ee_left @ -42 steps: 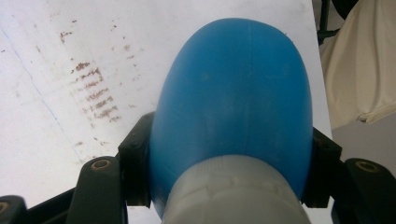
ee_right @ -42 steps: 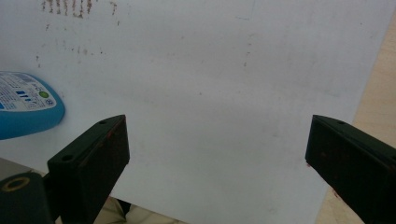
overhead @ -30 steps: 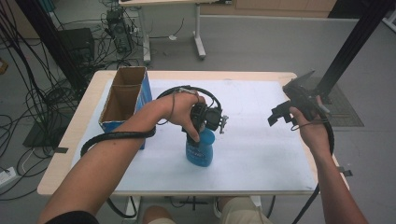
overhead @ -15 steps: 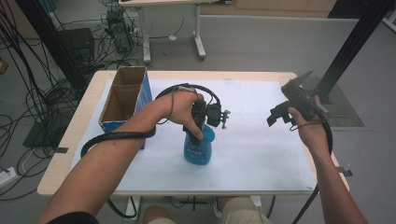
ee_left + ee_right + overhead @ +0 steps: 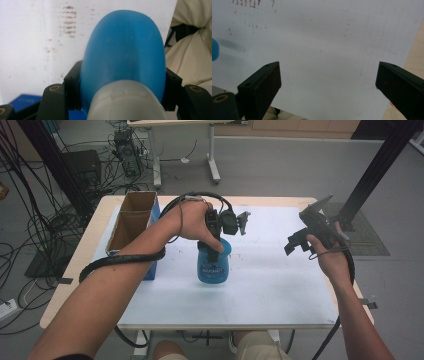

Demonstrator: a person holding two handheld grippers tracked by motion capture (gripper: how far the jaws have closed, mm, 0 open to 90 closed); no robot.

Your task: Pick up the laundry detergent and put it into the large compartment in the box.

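Note:
A blue plastic bottle with a printed label hangs above the white sheet in the middle of the table. My left gripper points down and is shut on the bottle's upper part. In the left gripper view both black jaws press the sides of the blue bottle, whose pale neck fills the bottom edge. My right gripper is held in the air over the right side of the table, open, with nothing between its jaws. The right gripper view looks down on the bare white sheet.
An open cardboard box with blue sides stands at the table's left side. Black cables and equipment legs lie on the floor behind the table. A dark post rises at the right rear. The person's knees show below the front edge.
My left gripper has risen with the blue bottle, lifting it off the sheet. The right gripper has stayed where it was.

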